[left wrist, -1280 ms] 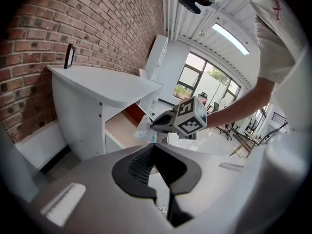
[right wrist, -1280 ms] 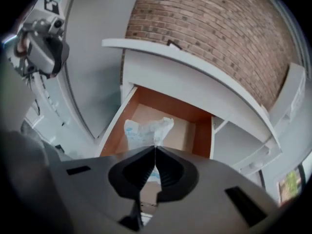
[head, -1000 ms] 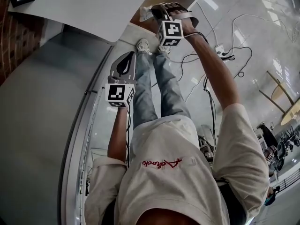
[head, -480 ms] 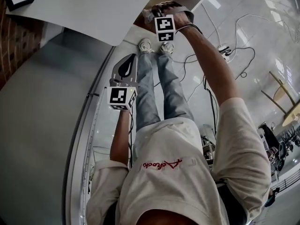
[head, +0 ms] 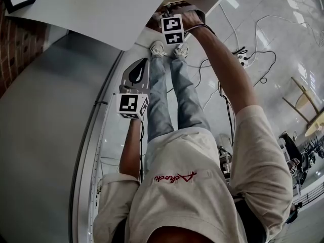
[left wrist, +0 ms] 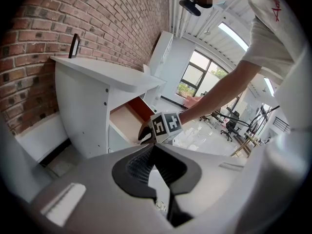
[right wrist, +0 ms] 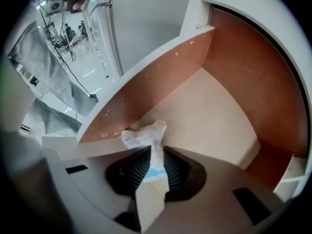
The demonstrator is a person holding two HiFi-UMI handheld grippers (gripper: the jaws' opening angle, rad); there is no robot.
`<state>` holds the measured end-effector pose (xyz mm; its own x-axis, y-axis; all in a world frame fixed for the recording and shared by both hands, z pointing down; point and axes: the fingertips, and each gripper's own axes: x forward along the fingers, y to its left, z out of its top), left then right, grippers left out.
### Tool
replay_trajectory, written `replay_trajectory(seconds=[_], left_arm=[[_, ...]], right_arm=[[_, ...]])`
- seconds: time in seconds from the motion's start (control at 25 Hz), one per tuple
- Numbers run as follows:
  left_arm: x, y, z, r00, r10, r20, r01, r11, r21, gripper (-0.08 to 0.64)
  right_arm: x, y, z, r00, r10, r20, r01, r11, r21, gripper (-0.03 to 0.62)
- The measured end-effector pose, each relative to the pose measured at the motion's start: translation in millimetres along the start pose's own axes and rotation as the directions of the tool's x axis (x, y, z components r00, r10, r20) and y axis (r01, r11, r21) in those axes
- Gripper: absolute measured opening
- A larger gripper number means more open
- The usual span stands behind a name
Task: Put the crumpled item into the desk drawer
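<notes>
crumpled item (right wrist: 146, 135) — pinched in the right gripper (right wrist: 155, 149), held above the open desk drawer (right wrist: 214, 116) | jaws just being opened, item not yet dropped | left: release judged | left gripper (left wrist: 155, 147) closed, empty — kept aside

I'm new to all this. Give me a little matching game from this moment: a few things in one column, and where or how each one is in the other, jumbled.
Things:
1. crumpled wrapper
2. desk drawer
3. left gripper
4. picture frame

Places or states:
A. on the desktop, by the brick wall
B. pulled open, reddish-brown inside
C. pinched in the right gripper, over the drawer
D. back from the desk, jaws together on nothing

Pairs: 1-C, 2-B, 3-D, 4-A.
The right gripper's jaws are opening, with the wrapper between them.
</notes>
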<state>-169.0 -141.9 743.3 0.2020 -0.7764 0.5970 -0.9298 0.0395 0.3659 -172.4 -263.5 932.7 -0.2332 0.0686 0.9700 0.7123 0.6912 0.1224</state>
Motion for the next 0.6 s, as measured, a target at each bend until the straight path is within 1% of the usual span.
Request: replay_trajectory(seconds=[0.08,0.12,0.24,0.44,0.6], left_arm=[[-0.2,-0.3,0.3,1.000,-0.002,0.002,0.002,1.000,0.001,0.009],[-0.3,-0.2,0.6,1.000,-0.003,0.003,0.003,1.000,0.002,0.009],[-1.0,-0.2,0.8,1.000,-0.006,0.006,0.006,1.000,0.006,0.009],[-2.7,-3.3,0.7,1.000,-0.009,0.003,0.009,1.000,0.014,0.009],[-4.6,-7.3,1.5,1.000,-0.016,0.006,0.016,1.000,0.022,0.009]], right_arm=[[-2.1,-3.3,2.0,1.000,-0.013,0.007,0.013,1.000,0.005,0.115],[-3.0,-5.0,2.8,1.000,-0.019,0.010,0.019,1.000,0.007,0.127],[-5.5,-8.3,4.8,1.000,-0.029,0.012,0.029,1.000,0.005,0.137],[-10.9,-7.8,4.6,0.999,-0.051,0.010,0.051,0.998,-0.022,0.137],[-19.1,-6.9,4.0,0.996,-0.083,0.014,0.083,0.996,-0.035,0.123]])
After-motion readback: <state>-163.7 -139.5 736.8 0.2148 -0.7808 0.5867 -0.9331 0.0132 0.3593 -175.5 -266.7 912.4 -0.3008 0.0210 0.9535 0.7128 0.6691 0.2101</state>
